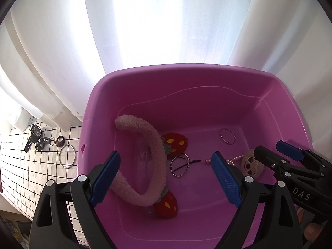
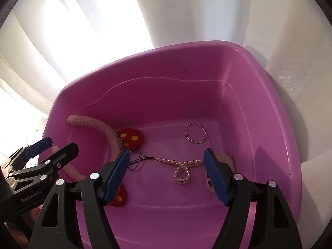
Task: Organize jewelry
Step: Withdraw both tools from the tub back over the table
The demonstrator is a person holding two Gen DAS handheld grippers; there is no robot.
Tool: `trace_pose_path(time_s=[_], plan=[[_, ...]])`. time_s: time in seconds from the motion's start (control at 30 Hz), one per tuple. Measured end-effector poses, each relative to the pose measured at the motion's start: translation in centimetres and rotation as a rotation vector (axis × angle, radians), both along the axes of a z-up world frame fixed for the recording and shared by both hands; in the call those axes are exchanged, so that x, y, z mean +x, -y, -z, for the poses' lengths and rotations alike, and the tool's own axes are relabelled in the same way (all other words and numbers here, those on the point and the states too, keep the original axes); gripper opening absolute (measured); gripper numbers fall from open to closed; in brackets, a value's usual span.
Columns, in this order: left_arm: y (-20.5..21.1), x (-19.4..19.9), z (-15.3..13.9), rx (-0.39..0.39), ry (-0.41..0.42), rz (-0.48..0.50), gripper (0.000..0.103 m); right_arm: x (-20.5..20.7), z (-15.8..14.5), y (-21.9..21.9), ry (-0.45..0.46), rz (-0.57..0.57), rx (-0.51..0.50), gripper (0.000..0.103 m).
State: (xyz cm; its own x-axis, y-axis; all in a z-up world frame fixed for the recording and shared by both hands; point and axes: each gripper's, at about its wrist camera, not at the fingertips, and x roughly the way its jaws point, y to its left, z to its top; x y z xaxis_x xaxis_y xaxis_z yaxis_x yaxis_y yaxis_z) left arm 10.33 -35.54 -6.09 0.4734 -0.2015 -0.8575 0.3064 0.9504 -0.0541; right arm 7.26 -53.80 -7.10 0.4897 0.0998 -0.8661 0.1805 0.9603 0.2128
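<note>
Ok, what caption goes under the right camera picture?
Open right gripper hovers over the pearl necklace in the pink tub.

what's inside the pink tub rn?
In the pink plastic tub: fuzzy pink strawberry headband, pearl bead necklace, two thin metal bangles, and a plush face charm partly hidden behind the right hand-held gripper.

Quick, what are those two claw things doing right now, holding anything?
Left gripper: open, holding nothing, above the fuzzy headband in the pink tub.
Right gripper: open, holding nothing, above the pearl necklace.
</note>
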Motion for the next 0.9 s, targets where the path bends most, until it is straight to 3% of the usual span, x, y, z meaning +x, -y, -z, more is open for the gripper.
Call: trace_pose_path(time_s=[0.33, 0.9], plan=[[-1.1, -0.7, -2.0, 0.000, 0.066, -0.011, 0.092, 0.0, -0.6, -0.4, 0.030, -0.005, 0.035, 0.071], [-6.1, -2.6, -6.4, -0.091, 0.158, -0.084, 0.096, -0.5, -3.2, -3.3, 0.130, -0.073, 0.060, 0.075]])
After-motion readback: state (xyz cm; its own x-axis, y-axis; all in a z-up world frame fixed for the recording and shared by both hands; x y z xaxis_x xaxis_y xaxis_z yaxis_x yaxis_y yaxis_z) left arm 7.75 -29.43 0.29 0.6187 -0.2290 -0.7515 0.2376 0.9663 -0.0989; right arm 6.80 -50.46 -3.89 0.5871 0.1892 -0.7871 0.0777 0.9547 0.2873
